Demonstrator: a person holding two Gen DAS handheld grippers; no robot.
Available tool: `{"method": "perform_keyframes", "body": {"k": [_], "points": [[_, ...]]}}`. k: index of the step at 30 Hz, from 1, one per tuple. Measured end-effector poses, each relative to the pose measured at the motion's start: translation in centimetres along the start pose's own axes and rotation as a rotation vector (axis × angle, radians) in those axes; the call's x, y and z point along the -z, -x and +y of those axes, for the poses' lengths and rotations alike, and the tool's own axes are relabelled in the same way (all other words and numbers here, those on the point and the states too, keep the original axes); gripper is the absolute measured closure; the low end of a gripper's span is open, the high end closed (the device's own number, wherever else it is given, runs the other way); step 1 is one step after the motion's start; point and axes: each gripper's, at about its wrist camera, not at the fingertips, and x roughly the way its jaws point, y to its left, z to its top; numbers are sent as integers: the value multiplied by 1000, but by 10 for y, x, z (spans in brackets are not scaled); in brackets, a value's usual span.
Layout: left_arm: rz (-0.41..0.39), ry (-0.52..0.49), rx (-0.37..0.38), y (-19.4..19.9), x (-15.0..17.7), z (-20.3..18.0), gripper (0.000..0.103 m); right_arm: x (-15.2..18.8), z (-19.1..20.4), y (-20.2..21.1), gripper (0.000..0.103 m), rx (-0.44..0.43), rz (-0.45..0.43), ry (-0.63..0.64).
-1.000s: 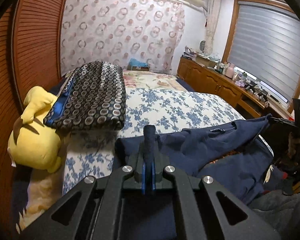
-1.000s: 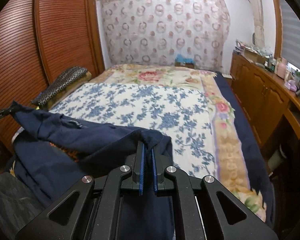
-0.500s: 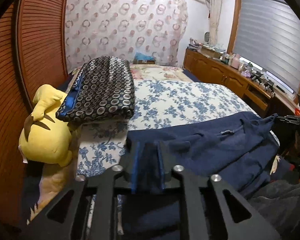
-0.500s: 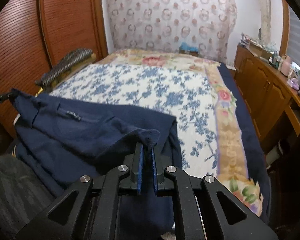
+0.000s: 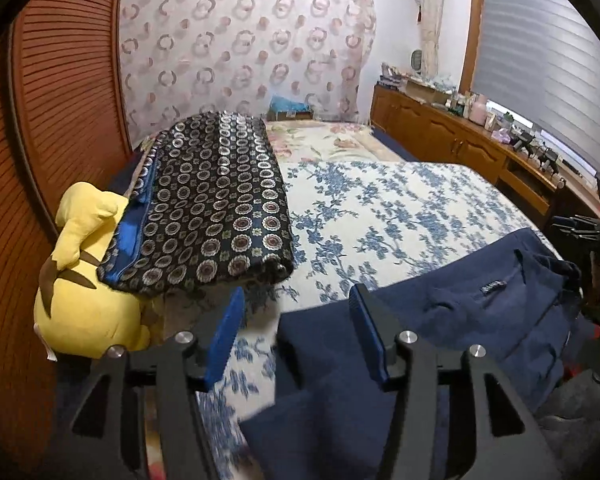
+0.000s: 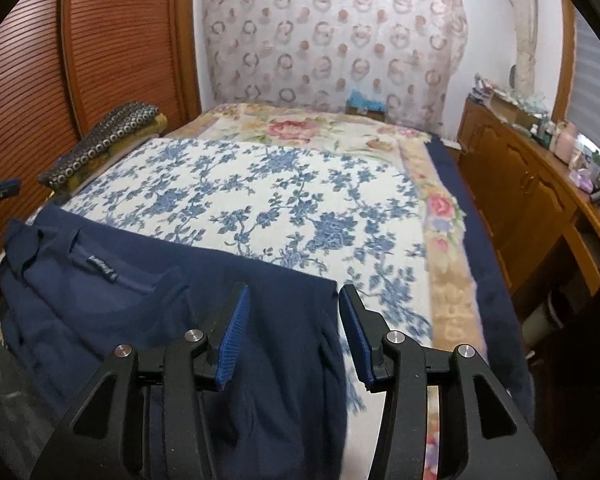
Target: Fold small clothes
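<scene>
a navy garment lay spread across the near end of the bed, collar and label facing up, on a white bedspread printed with blue flowers. i had my left gripper over the garment's left edge, its blue-padded fingers spread apart after just opening, the cloth lying loose beneath and between them, gripped by neither pad. my right gripper hung over the garment's right edge, its jaws likewise just opened and standing apart, with navy fabric under them and nothing pinched. beyond the blue print, a floral blanket with pink roses covered the far half of the bed. a folded dark quilt with ring patterns sat along the left side, partly resting on a yellow plush toy against the slatted wooden wardrobe doors. a patterned curtain hung on the far wall. wooden cabinets with cluttered tops ran along the right, beneath a window blind.
</scene>
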Motion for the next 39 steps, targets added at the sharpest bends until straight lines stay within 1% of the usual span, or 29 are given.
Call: {"method": "perform_keyframes", "body": {"k": [5, 10, 14, 16, 19, 21, 23, 31, 32, 33, 34, 36, 37, 38, 39], "points": [[63, -16, -5, -29, -5, 3, 49, -3, -2, -32, 55, -13, 53, 9], [149, -26, 12, -55, 3, 0, 49, -1, -7, -50, 54, -9, 96, 3], [209, -33, 11, -66, 16, -2, 49, 3, -14, -56, 44, 9, 117, -18], [228, -33, 8, -69, 21, -2, 49, 6, -17, -59, 42, 4, 126, -28], [219, -20, 10, -67, 24, 0, 49, 11, -19, -63, 40, 5, 142, -34], [220, -19, 5, -67, 24, -1, 49, 11, -21, -64, 36, 2, 134, -46], [220, -25, -2, -67, 24, -2, 49, 12, -23, -64, 35, -4, 131, -57], [198, -33, -7, -70, 25, -10, 50, 12, -24, -64, 34, -12, 139, -46], [197, -34, -3, -71, 25, -11, 53, 11, -23, -64, 34, -18, 140, -42], [196, -35, 7, -69, 25, -12, 60, 11, -21, -64, 39, -25, 142, -35], [196, -36, 16, -69, 26, -14, 63, 11, -19, -63, 44, -31, 142, -25], [197, -33, 30, -68, 27, -17, 75, 9, -11, -62, 59, -49, 150, 19], [199, -30, 39, -68, 26, -18, 79, 8, -7, -61, 63, -58, 156, 37], [201, -21, 49, -68, 25, -18, 86, 7, -6, -61, 71, -69, 161, 40], [207, 3, 57, -68, 24, -18, 90, 8, -4, -61, 80, -81, 164, 44]]}}
